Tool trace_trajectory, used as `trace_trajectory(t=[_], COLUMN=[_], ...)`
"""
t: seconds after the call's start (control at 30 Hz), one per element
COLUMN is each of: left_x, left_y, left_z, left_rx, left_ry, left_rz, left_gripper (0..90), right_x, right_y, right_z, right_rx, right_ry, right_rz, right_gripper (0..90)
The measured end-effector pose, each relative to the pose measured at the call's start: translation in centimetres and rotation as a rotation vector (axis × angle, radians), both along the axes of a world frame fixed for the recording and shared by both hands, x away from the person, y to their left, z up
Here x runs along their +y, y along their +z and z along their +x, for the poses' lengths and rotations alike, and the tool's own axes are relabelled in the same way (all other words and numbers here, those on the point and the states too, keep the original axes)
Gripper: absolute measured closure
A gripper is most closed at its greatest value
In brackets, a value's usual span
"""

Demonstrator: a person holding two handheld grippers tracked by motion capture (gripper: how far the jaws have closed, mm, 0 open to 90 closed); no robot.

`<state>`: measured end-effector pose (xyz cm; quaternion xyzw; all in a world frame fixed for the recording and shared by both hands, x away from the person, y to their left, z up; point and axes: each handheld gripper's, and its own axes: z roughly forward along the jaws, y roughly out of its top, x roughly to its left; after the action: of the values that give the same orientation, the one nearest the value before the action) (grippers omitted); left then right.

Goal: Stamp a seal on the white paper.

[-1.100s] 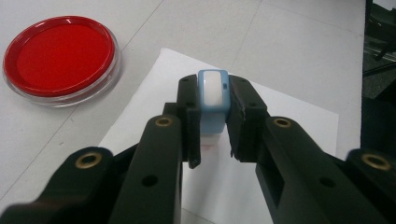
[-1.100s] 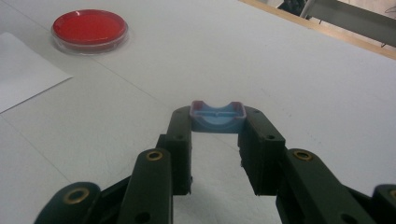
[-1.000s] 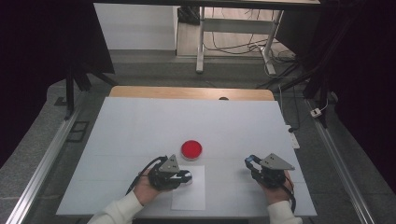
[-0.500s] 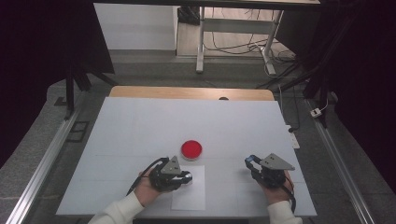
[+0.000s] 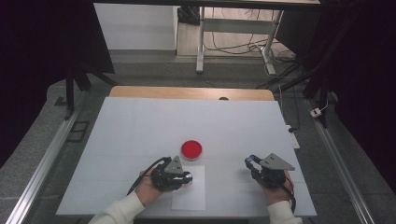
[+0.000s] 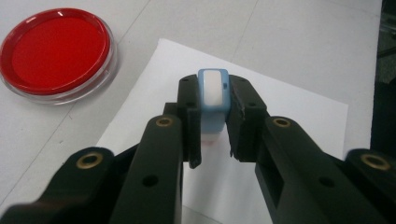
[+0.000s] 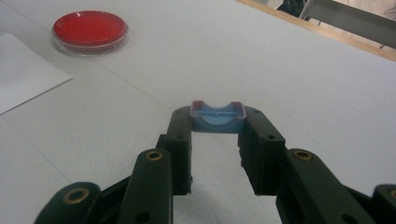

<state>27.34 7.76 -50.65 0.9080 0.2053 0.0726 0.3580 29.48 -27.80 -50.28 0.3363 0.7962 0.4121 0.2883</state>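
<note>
My left gripper [image 6: 213, 100] is shut on a small blue stamp with a white top [image 6: 213, 91]. It holds the stamp upright over a white sheet of paper [image 6: 285, 107], and the stamp's lower end sits at the paper's surface with a faint reddish tint below it. A round red ink pad in a clear dish [image 6: 55, 49] lies just beyond the sheet. In the high view the left gripper [image 5: 187, 178] is over the paper [image 5: 189, 196], near the pad [image 5: 192, 149]. My right gripper [image 7: 217, 120] is shut on a blue cap with a purple rim [image 7: 217, 116], held above the table.
The white table [image 5: 140, 126] has a wooden strip along its far edge. The right gripper [image 5: 251, 162] is near the front right, well apart from the paper [image 7: 23, 70] and pad [image 7: 89, 28]. Metal rails run along both sides of the table.
The left gripper has edged slightly to the right over the paper. The right gripper has stayed where it was.
</note>
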Motion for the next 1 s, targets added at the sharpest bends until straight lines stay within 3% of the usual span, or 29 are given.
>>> trace_trajectory(t=[0.23, 1.0], left_x=[-0.38, -0.49], left_y=[0.26, 0.27], left_z=[-0.07, -0.07], left_rx=[0.0, 0.0], left_ry=[0.003, -0.001], left_rz=[0.038, 0.053], left_gripper=[76.5, 76.6], right_x=[0.0, 0.1], right_y=[0.03, 0.07], right_z=[-0.03, -0.13], right_rx=[-0.002, -0.006], right_ry=[0.001, 0.003], right_rz=[0.003, 0.004], right_gripper=[65.7, 65.7])
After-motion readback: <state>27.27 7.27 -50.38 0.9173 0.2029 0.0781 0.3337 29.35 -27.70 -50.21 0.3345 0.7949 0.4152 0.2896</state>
